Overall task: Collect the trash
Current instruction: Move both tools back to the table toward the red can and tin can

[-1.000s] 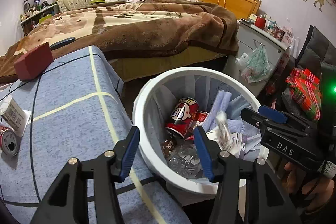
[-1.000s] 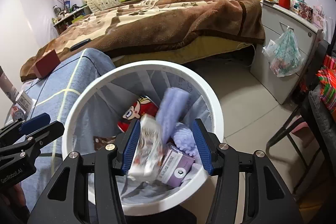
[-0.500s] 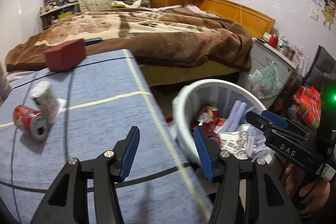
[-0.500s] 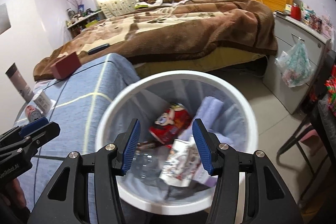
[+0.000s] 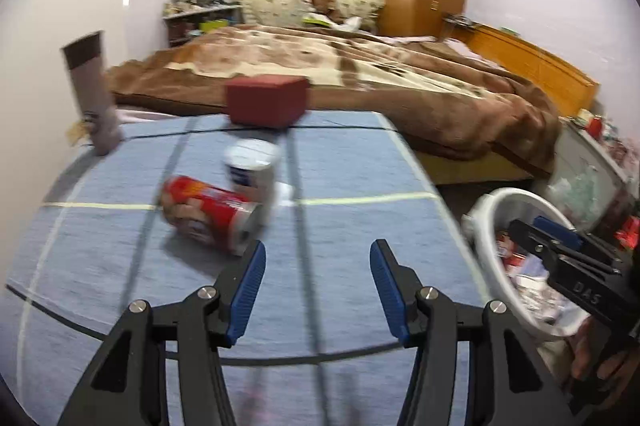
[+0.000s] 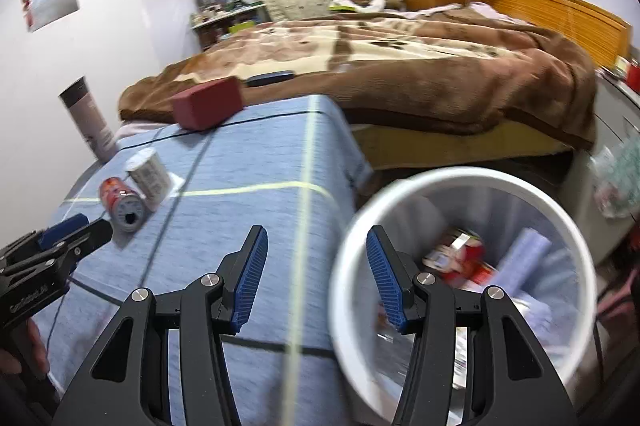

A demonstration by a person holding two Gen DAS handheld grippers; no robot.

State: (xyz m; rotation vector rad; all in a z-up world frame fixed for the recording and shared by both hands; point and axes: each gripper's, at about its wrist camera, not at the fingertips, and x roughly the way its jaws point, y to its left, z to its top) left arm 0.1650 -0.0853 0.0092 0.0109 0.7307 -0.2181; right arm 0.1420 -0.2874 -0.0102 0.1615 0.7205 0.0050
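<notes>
A red drink can (image 5: 210, 213) (image 6: 122, 203) lies on its side on the blue-covered table (image 5: 360, 178) (image 6: 256, 162), touching a white labelled cup (image 5: 252, 164) (image 6: 149, 177) behind it. My left gripper (image 5: 316, 280) hangs open and empty over the table, just right of the can. The white trash bin (image 6: 464, 186) (image 5: 516, 198) stands off the table's right edge, holding a red can, purple cloth and paper. My right gripper (image 6: 316, 276) is open and empty, straddling the table edge and the bin's rim.
A dark red box (image 5: 268, 100) (image 6: 208, 102) sits at the table's far edge and a tall grey tube (image 5: 92, 90) (image 6: 86, 118) at its far left corner. A bed with a brown blanket (image 6: 400, 66) lies beyond. Grey drawers (image 6: 612, 130) stand right of the bin.
Both grippers swung left, away from the bin and over the table. The can and cup now lie close ahead of the left gripper; the bin slid to the right in both views.
</notes>
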